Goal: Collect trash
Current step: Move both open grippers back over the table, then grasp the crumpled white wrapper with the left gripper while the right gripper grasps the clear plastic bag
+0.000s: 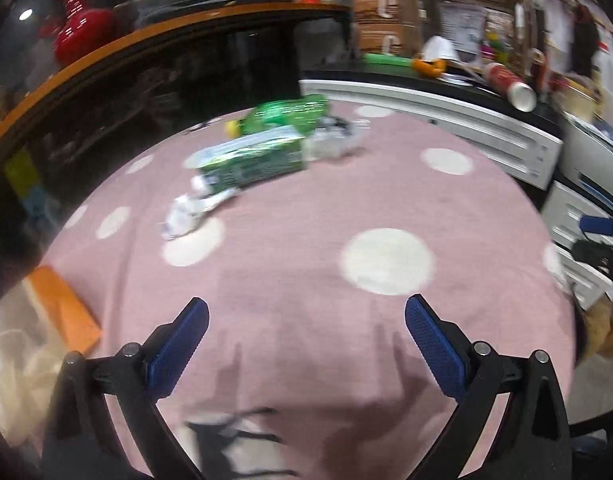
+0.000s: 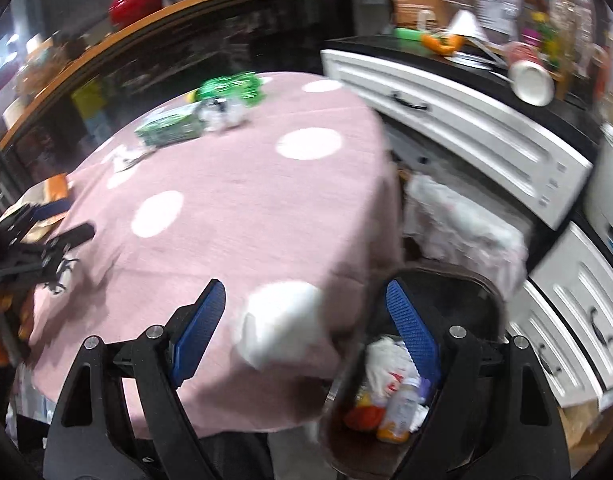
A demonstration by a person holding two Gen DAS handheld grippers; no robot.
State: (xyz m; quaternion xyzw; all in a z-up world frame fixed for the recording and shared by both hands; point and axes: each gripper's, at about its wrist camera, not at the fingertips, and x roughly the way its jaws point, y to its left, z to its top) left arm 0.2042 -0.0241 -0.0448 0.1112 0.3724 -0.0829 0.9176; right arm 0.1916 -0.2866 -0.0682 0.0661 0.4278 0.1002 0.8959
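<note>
Trash lies at the far side of a pink, white-dotted tablecloth [image 1: 306,208]: a green carton [image 1: 250,160], a green wrapper [image 1: 286,114], clear crumpled plastic [image 1: 334,140] and a crumpled white paper [image 1: 186,212]. My left gripper [image 1: 306,304] hovers open over the near part of the cloth, well short of the trash, with nothing between its blue pads. My right gripper [image 2: 306,286] is open and empty at the table's right edge. Below it on the right stands a dark bin [image 2: 458,276] holding a white bag, a bottle and other scraps. The picture is blurred.
White drawer fronts [image 2: 466,120] flank the table on the right, with a paper cup [image 2: 530,80] lying on their black top. A dark cabinet with an orange rim [image 1: 146,40] stands behind. An orange flat box [image 1: 62,312] lies at the table's left.
</note>
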